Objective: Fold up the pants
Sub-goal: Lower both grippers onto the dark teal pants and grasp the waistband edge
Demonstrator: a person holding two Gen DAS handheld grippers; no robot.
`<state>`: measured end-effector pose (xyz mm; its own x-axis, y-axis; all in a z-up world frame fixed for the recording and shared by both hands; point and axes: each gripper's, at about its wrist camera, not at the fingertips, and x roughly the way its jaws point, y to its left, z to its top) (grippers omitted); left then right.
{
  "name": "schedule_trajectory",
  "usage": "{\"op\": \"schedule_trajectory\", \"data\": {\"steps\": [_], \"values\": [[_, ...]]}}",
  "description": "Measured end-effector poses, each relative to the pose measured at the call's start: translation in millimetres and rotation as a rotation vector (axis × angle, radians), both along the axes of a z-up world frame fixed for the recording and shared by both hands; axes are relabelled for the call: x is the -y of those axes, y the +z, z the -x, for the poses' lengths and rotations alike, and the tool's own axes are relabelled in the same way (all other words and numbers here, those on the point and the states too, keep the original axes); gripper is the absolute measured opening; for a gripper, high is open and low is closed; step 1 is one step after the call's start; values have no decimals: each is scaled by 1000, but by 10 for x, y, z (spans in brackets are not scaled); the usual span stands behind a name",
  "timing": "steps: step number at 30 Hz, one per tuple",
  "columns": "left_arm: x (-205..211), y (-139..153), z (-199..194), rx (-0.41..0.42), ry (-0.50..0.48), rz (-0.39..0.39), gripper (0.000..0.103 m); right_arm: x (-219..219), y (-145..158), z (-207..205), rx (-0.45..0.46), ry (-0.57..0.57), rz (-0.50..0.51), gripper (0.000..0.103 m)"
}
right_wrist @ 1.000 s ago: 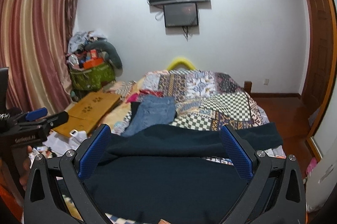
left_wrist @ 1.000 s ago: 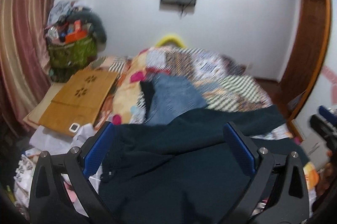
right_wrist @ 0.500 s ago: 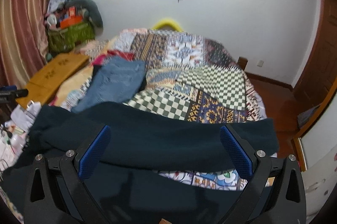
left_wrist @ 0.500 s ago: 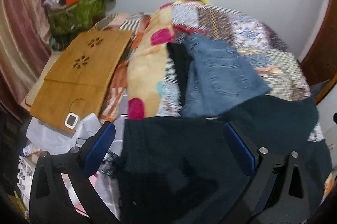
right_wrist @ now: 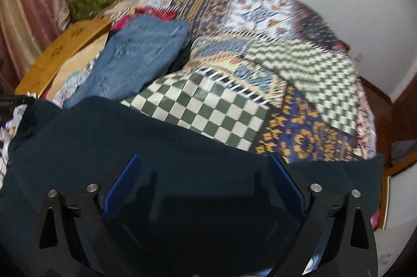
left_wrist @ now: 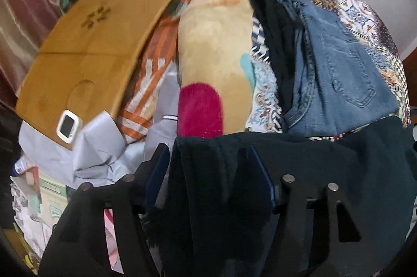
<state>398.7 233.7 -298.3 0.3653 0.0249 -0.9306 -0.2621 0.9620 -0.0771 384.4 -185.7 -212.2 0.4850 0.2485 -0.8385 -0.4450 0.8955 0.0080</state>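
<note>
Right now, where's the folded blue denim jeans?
The folded blue denim jeans lie on the patchwork quilt, upper right in the left wrist view, just beyond the dark navy pants, beside a black garment.

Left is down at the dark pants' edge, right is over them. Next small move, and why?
Probably close the left gripper on the dark pants: cloth edge already sits between its narrowed fingers. The right gripper looks wide open above the fabric, so it likely grips next.

Pants (right_wrist: 161, 146) lie across near edge of bed (right_wrist: 299, 100); jeans (right_wrist: 140, 55) beyond, far left; wooden board (left_wrist: 99, 42) left of bed.
</note>
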Motion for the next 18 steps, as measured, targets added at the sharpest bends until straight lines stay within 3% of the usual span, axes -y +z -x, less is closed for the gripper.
{"op": "schedule_trajectory", "data": {"steps": [3,5,9,12,14,16,18], "values": [[-31,-128,-42,-34,8,31,56,-66,-97,-109,-28,41,3,92],[-56,-185,-56,-45,11,70,45,-111,-128,-161,-46,73,1,92],[-26,-168,-50,-28,12,50,36,-235,-209,-199,-47,146,44,90],[-36,-138,-16,-17,21,59,31,-316,-342,-220,-100,174,53,73],[-44,-103,13,-6,29,68,25,-296,-351,-229,-100,159,24,70],[-41,-54,40,10,41,72,21,-272,-347,-247,-123,143,-12,55],[-27,24,78,32,47,64,16,-275,-351,-243,-119,119,-12,33]]}}
